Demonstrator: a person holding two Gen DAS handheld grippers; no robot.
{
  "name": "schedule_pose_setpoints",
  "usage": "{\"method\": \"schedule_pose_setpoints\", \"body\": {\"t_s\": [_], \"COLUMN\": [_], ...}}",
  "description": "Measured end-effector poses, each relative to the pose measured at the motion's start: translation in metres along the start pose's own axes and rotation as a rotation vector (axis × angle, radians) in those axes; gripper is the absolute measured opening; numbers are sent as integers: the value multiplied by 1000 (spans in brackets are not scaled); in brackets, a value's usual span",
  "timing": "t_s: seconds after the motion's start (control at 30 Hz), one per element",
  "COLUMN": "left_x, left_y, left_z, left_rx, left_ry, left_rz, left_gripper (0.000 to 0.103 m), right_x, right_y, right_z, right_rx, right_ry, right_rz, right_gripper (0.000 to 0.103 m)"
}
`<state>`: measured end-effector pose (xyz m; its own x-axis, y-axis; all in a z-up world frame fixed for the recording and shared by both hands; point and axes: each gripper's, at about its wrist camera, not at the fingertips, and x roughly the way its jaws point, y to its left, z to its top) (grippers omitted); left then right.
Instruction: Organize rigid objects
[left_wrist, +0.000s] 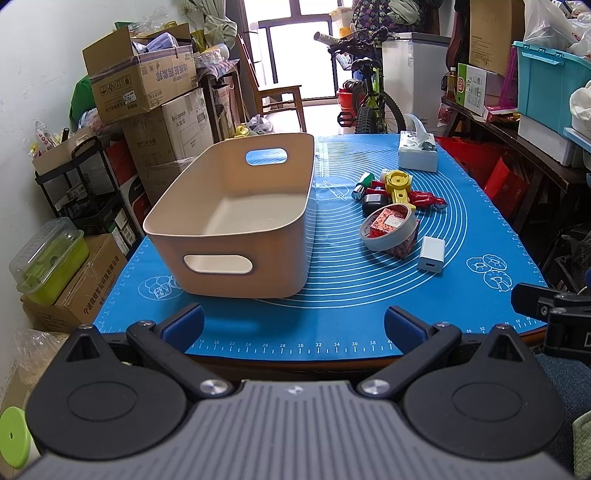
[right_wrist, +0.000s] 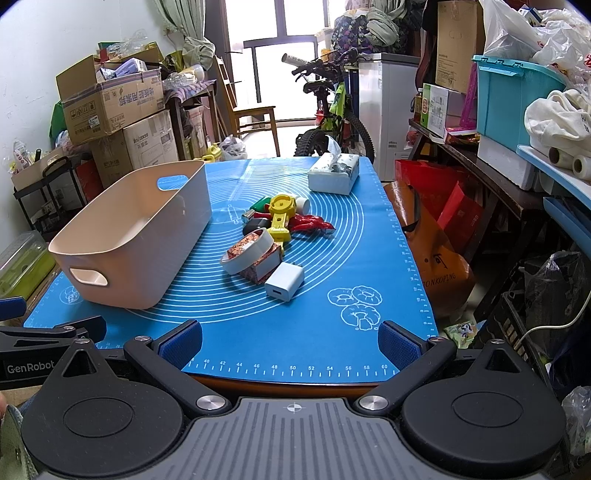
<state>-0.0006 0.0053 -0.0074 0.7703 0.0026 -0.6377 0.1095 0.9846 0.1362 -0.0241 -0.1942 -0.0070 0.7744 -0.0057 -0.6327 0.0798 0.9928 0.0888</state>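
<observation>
An empty beige bin stands on the left of the blue mat. To its right lies a pile of small objects: a white charger, a roll of tape over a red patterned box, a yellow tool, a red piece, a black object and a green one. My left gripper and right gripper are open and empty at the mat's near edge.
A tissue box sits at the mat's far right. Stacked cardboard boxes stand left of the table. A bicycle is behind it. A cluttered shelf and bags are on the right.
</observation>
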Motion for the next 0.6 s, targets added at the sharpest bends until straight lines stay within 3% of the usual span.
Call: {"method": "schedule_pose_setpoints", "body": {"t_s": [0.6], "left_x": [0], "left_y": [0], "left_z": [0], "left_rx": [0], "left_ry": [0], "left_rz": [1], "left_gripper": [103], "right_x": [-2], "right_y": [-2], "right_z": [-1], "right_rx": [1], "right_ry": [-11], "right_rz": [-2], "right_gripper": [101]}}
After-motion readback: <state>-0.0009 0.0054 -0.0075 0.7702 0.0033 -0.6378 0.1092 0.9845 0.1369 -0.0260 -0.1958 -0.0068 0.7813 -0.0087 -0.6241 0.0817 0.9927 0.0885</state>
